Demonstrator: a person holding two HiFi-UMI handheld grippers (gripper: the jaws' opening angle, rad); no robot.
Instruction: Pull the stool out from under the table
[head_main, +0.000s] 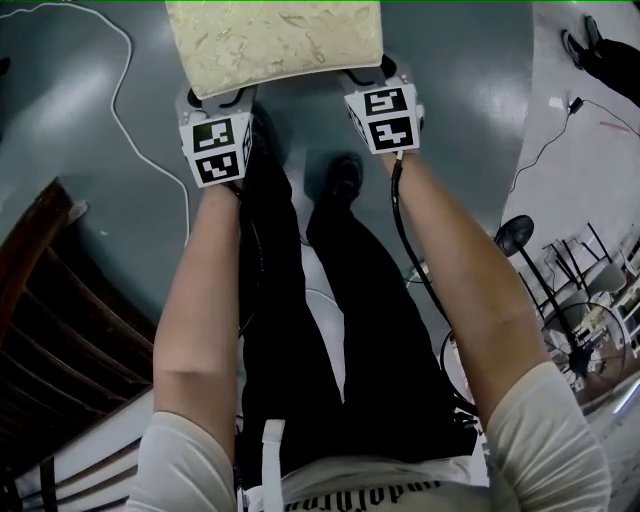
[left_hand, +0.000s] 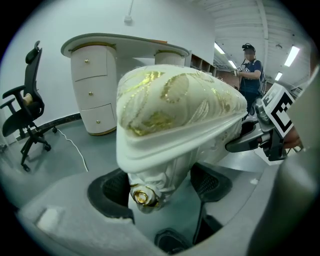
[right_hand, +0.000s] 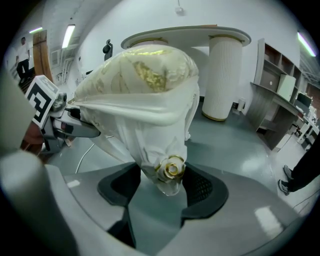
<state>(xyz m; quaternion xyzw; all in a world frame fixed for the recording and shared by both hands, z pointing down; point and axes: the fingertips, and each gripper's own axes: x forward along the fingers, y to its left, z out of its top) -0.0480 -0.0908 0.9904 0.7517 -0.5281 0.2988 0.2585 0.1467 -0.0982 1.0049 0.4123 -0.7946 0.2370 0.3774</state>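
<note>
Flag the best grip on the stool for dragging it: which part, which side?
The stool's two carved corner posts under the cushion rim, one each for left gripper and right gripper, from the side away from the table. The domed cushion overhangs and looks soft; the posts fit between jaws.

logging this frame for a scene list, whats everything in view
table: 1, white with drawers, by the back wall
stool: 1, cream seat with gold pattern, clear of the table, between the two grippers
office chair: 1, black, left of the table
cable: 1, white, on the floor
fan: 1, black, right edge of the head view
bystander: 1, dark top, far background
left gripper: 1, grey, shut on a corner leg of the stool
right gripper: 1, grey, shut on another corner leg
arms: 2, bare, reaching down to the grippers
</note>
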